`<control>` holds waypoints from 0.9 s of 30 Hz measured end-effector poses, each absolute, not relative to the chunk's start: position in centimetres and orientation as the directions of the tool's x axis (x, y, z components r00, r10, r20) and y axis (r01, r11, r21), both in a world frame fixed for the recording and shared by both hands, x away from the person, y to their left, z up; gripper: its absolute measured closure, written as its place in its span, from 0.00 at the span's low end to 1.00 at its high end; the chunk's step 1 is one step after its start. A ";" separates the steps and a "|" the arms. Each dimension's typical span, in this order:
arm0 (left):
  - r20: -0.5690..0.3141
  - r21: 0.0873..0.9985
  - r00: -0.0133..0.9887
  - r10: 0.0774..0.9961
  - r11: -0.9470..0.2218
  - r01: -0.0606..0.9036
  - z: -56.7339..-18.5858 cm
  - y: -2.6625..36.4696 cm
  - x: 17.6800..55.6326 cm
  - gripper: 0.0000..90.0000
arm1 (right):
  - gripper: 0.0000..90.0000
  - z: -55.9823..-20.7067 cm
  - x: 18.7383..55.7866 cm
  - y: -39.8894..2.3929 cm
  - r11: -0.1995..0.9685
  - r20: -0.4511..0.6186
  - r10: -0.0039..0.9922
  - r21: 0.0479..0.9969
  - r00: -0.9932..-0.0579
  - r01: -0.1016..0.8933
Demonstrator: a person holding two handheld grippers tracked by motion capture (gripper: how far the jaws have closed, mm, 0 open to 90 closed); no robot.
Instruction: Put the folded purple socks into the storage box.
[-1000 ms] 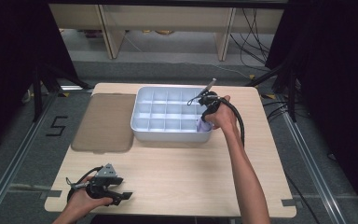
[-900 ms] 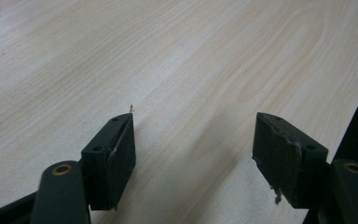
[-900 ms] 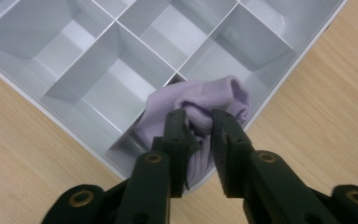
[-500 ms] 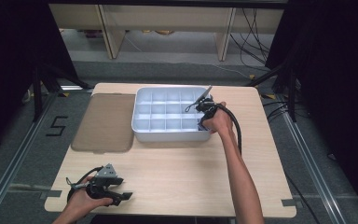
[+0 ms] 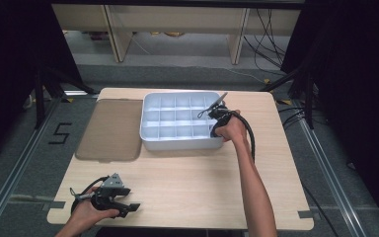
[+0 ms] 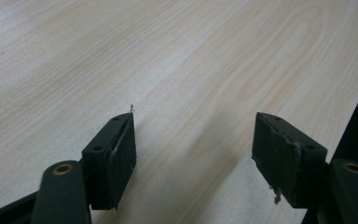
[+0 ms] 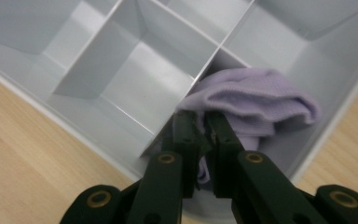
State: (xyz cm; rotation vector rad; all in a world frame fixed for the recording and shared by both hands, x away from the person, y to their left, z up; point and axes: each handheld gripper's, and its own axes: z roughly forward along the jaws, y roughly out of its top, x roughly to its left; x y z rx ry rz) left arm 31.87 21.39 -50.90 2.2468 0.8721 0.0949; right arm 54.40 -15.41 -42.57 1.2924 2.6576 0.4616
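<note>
Right gripper (image 7: 200, 126) nearly closed — left gripper (image 6: 193, 154) gaping.

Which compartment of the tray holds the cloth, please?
The near right corner compartment of the tray: it alone holds the lilac cloth, pinched by the right gripper.

Pale wood-grain table (image 5: 187, 182) on grey carpeted floor (image 5: 24, 133) with metal rails, black curtains (image 5: 355, 74) either side, beige shelving (image 5: 177, 19) behind.

You've got one readable mark: a black "5" (image 5: 59, 133) taped on the grey floor (image 5: 24, 123) left of the table (image 5: 187, 182). Nothing else legible.
</note>
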 end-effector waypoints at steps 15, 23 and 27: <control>-0.171 0.641 0.779 0.603 -0.533 0.553 -50.8 21.4 31.9 0.34 | 0.93 -41.3 55.4 -16.1 0.495 0.003 0.842 0.392 -0.539 0.776; -0.172 0.641 0.774 0.609 -0.527 0.558 -50.9 21.4 31.8 0.34 | 0.96 -43.5 55.7 -15.6 0.494 0.020 0.848 0.333 -0.530 0.803; -0.171 0.646 0.772 0.612 -0.522 0.557 -50.9 21.3 31.8 0.34 | 0.96 -43.9 55.6 -15.5 0.500 0.011 0.846 0.334 -0.534 0.799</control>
